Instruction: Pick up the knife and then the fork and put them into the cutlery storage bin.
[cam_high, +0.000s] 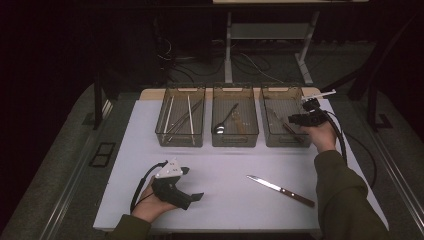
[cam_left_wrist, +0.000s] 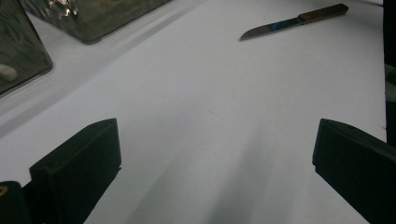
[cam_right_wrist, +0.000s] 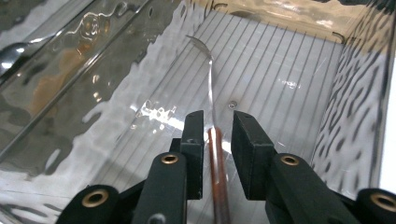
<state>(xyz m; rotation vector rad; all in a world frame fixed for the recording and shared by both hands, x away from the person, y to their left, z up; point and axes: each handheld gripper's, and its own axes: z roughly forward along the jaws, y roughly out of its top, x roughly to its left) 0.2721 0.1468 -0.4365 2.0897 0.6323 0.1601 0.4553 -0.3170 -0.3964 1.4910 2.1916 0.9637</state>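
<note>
The fork (cam_right_wrist: 211, 88) is slim bright metal with curved tines and a reddish-brown wooden handle; it lies on the ribbed floor of the right-hand clear bin (cam_high: 285, 137), tines pointing away from the right gripper (cam_right_wrist: 217, 135). That gripper hangs inside the bin with its jaws a little apart, the handle running between them; whether the pads touch it cannot be told. The bin's rippled walls rise close on both sides of the jaws. The middle bin (cam_high: 235, 141) holds a spoon (cam_high: 223, 122), the left bin (cam_high: 181, 140) long thin sticks. On the white desk (cam_high: 225, 162) a wooden-handled knife (cam_high: 281, 190) lies well apart from the bins, and the left gripper (cam_left_wrist: 215, 158) rests low over bare desk, jaws wide apart and holding nothing.
</note>
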